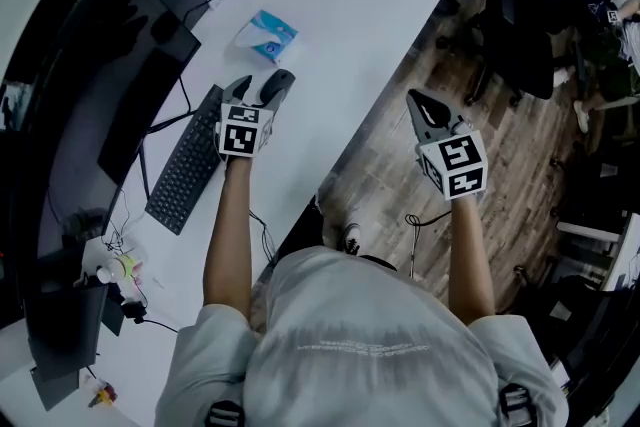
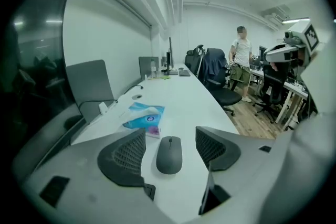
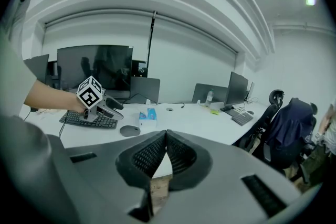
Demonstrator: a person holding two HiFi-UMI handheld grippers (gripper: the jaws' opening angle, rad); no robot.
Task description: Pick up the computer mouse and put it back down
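Grey mouse (image 2: 169, 155) lies lengthwise between the left tool's (image 2: 170, 135) parted jaws.
Neither jaw touches it on the table (image 2: 185, 98); the right tool (image 3: 166, 140), jaws together, hangs well apart.

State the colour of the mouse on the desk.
Plain dark grey. The mouse shows best in the left gripper view.
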